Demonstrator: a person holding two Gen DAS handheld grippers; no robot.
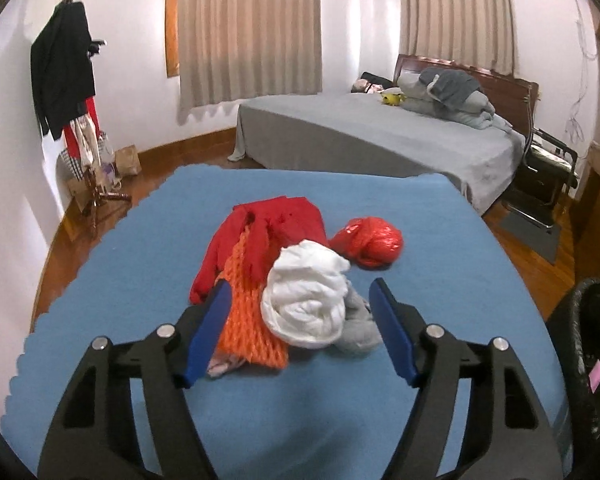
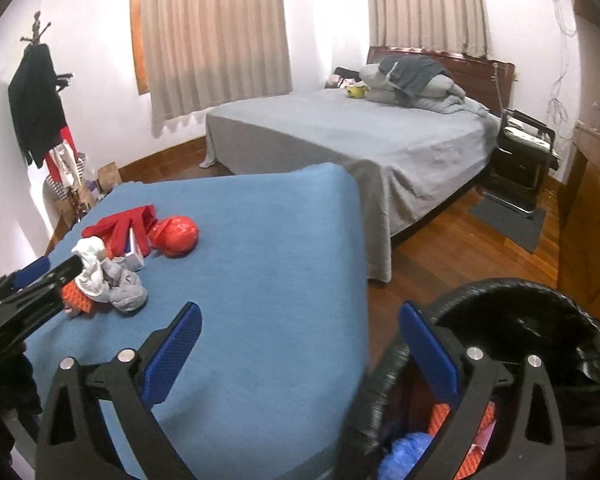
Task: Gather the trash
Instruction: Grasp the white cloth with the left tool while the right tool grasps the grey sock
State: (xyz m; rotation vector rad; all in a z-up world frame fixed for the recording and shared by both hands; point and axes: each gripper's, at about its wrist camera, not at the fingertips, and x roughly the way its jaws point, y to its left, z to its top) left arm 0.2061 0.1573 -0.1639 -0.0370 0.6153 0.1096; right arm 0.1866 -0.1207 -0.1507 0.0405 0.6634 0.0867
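White-walled bedroom: grey bed (image 2: 360, 140), beige curtains (image 2: 212, 36), wooden floor (image 2: 460, 240), coat rack (image 1: 80, 100).

Soft, even indoor light is filling the room, and the white wall around the curtains (image 1: 250, 32) is glowing slightly pink. Below the curtains a faint shadow is falling. The fisheye lens is bending straight lines near the edges, where dark corners are cutting in. Details are looking a little soft.

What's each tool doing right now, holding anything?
Left tool: open, straddling the white wad, not gripping it.
Right tool: open, empty, by the black bin.
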